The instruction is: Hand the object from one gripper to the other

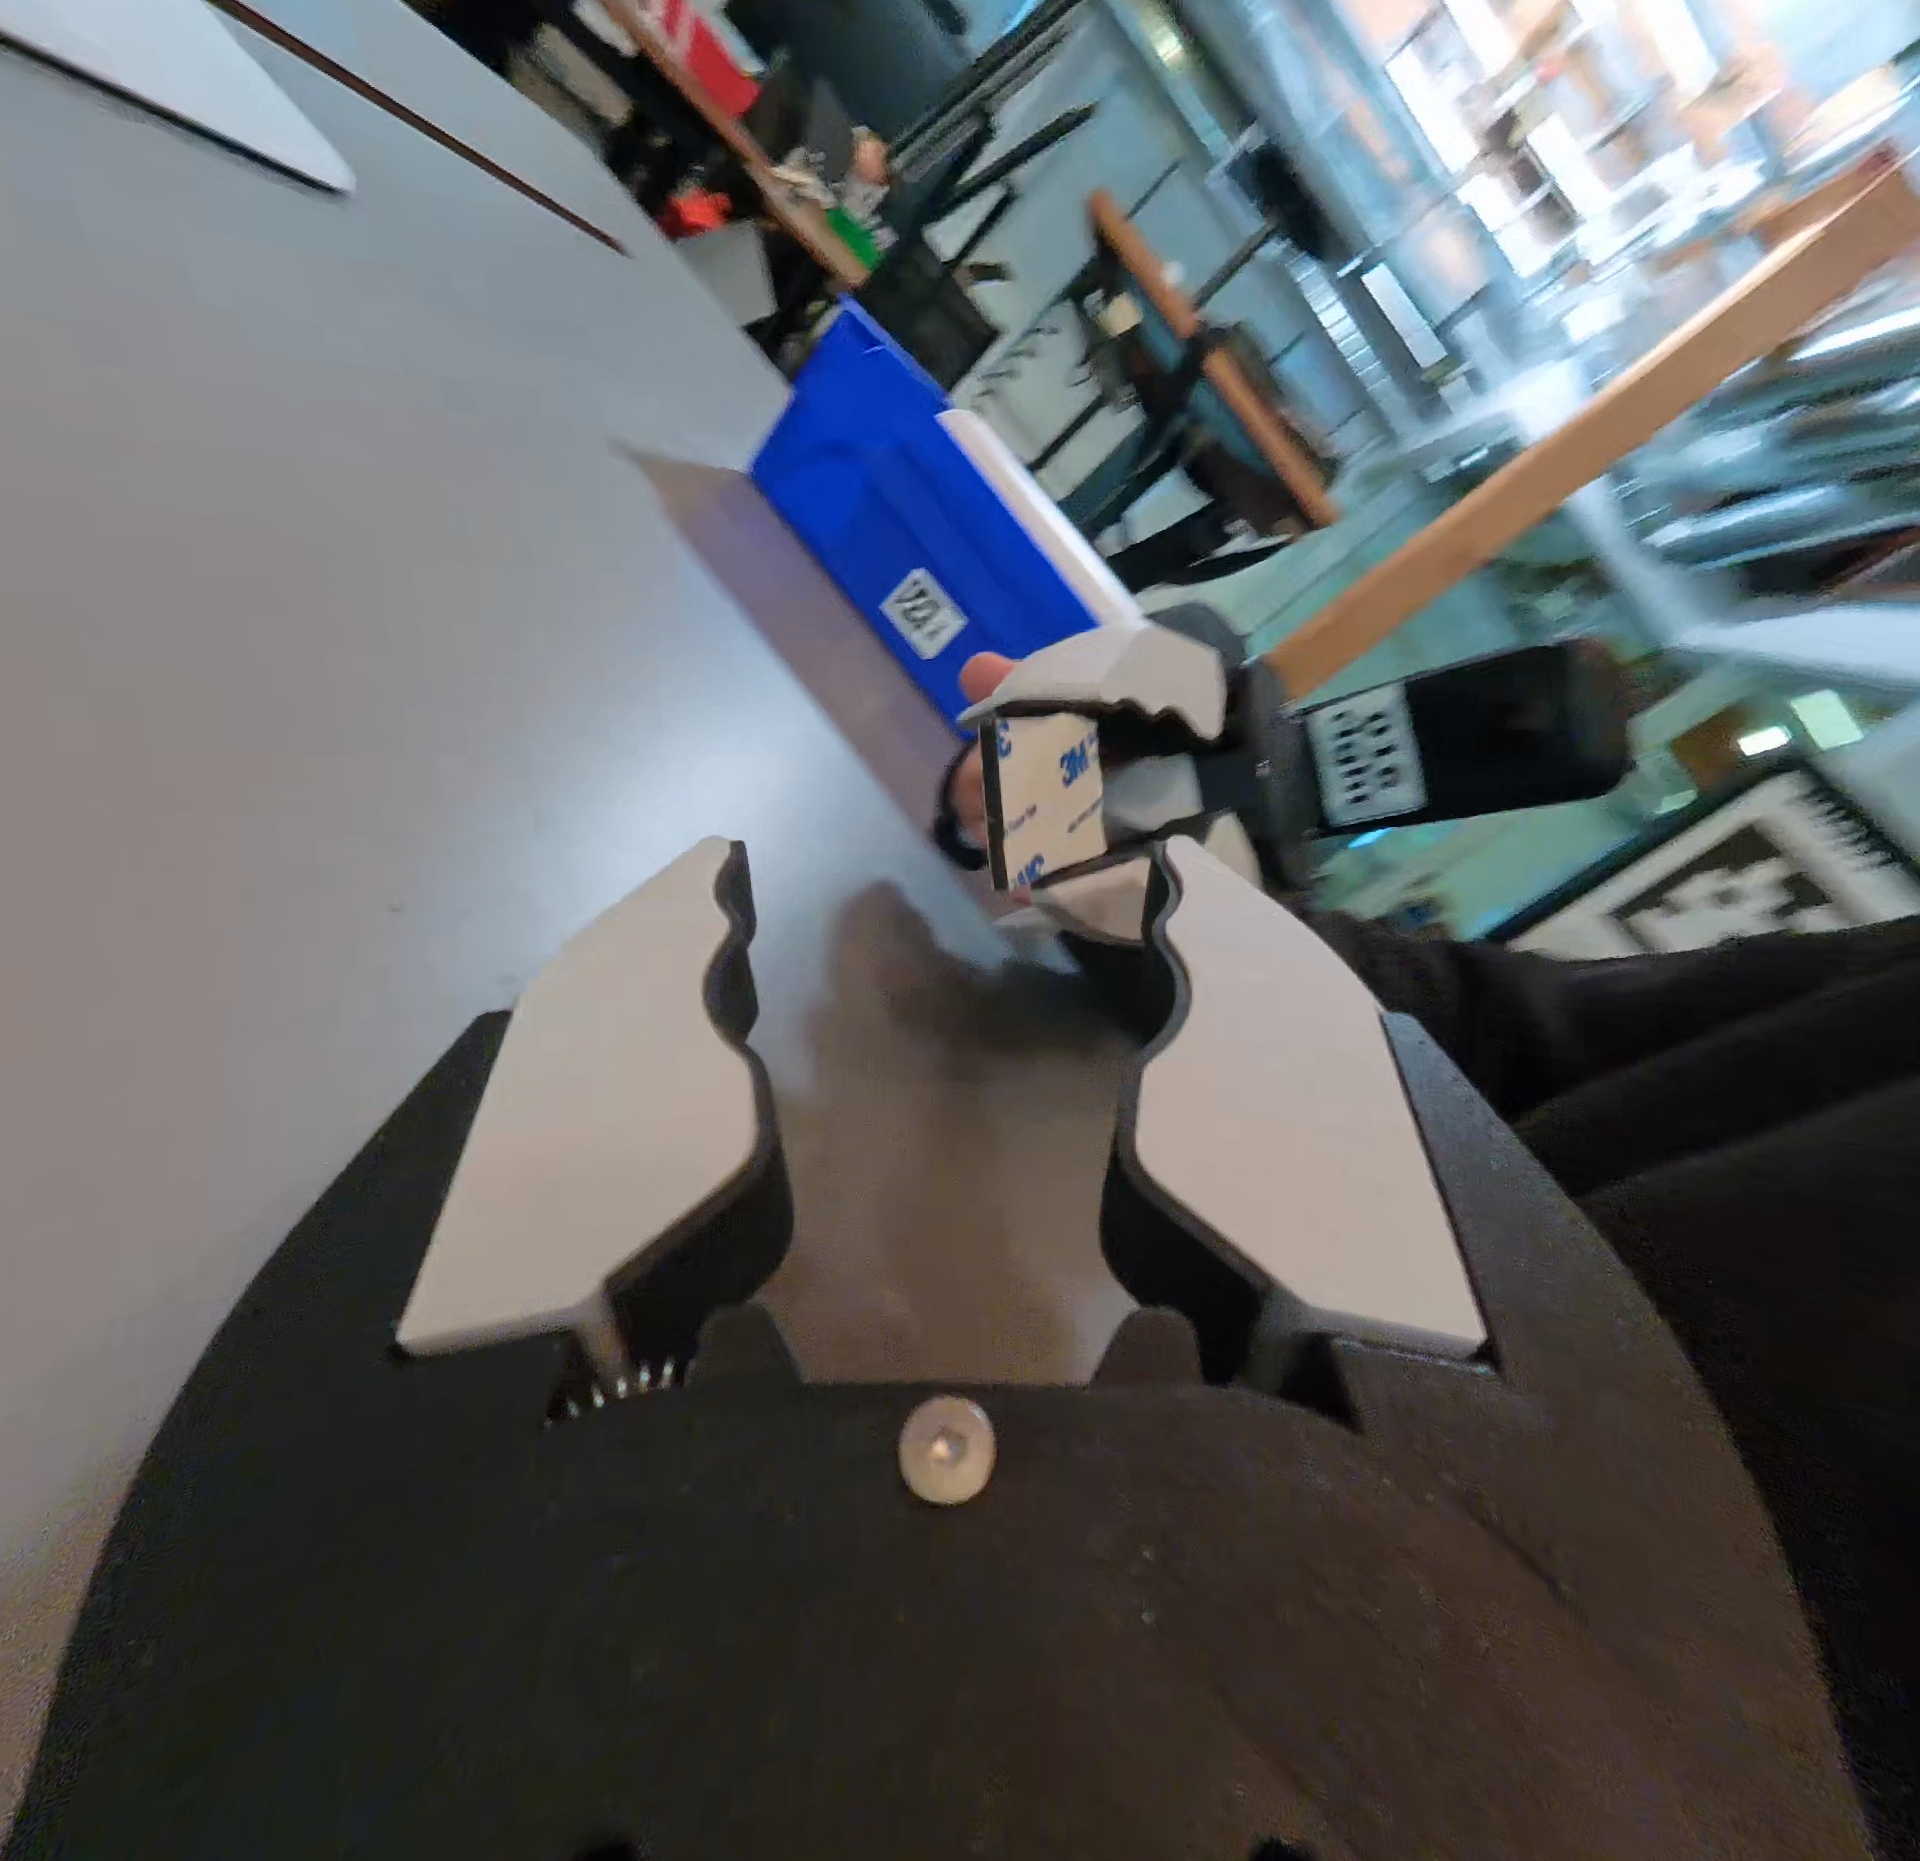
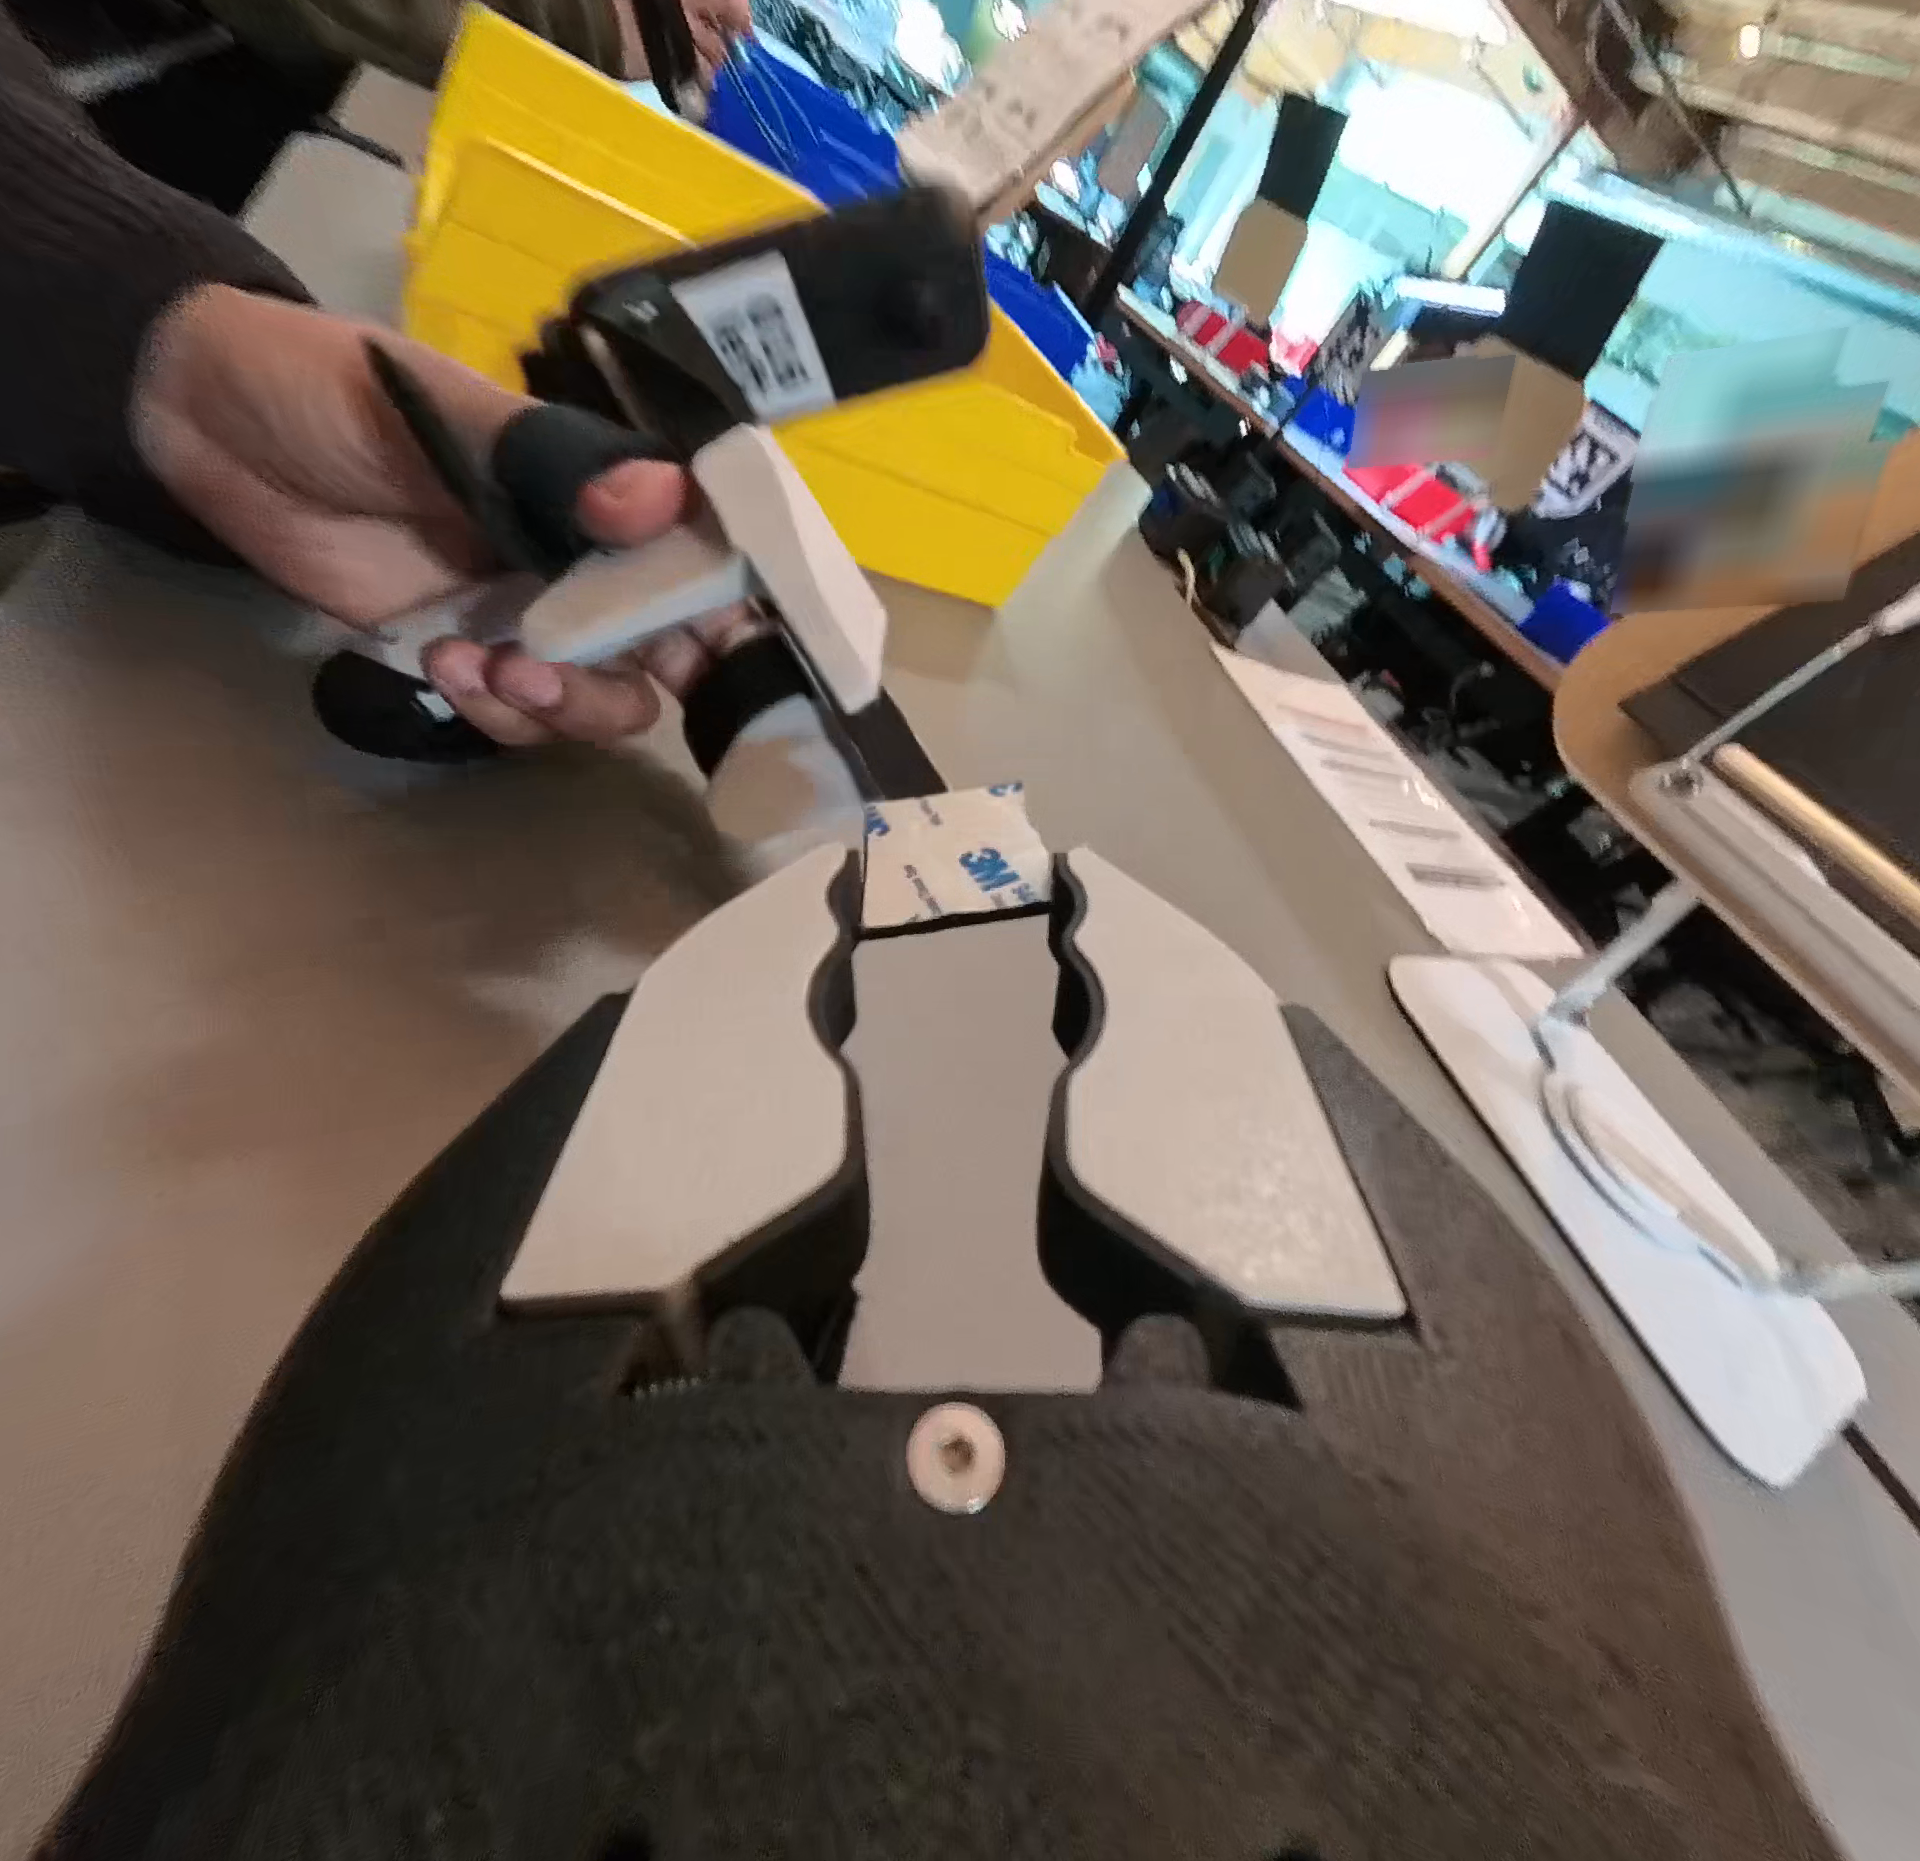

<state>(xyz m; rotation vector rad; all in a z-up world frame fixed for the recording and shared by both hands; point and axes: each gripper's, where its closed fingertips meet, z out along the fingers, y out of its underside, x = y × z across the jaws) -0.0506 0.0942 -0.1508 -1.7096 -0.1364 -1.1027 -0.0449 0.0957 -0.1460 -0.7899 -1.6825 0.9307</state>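
1. Right gripper (image 2: 956, 897): its jaws stand narrow, closed on the object (image 2: 951, 861), a small square foam pad with a white printed liner. The pad sits at the extreme fingertips and most of it projects forward. This probably leaves free area for the receiving tool.
2. Left gripper (image 1: 951, 902): its jaws stand wide, with nothing between them. In the left wrist view the right gripper (image 1: 1049, 788) appears just beyond its tips and presents the object (image 1: 1039, 793) nearly edge-on, above the table (image 1: 312, 564).
3. Status: the object is clear of the table and carried by the right gripper alone. The transfer appears not yet made. The open jaws would need to straddle the exposed portion before the right gripper lets go.
4. Left hand (image 2: 343, 481): seen in the right wrist view holding the left tool, whose fingers (image 2: 800, 564) are just beside the pad. Whether they touch cannot be determined because of motion blur.
5. Farther off: a blue bin (image 1: 894, 502) and a yellow bin (image 2: 727, 357) stand on the table, clear of the exchange zone.
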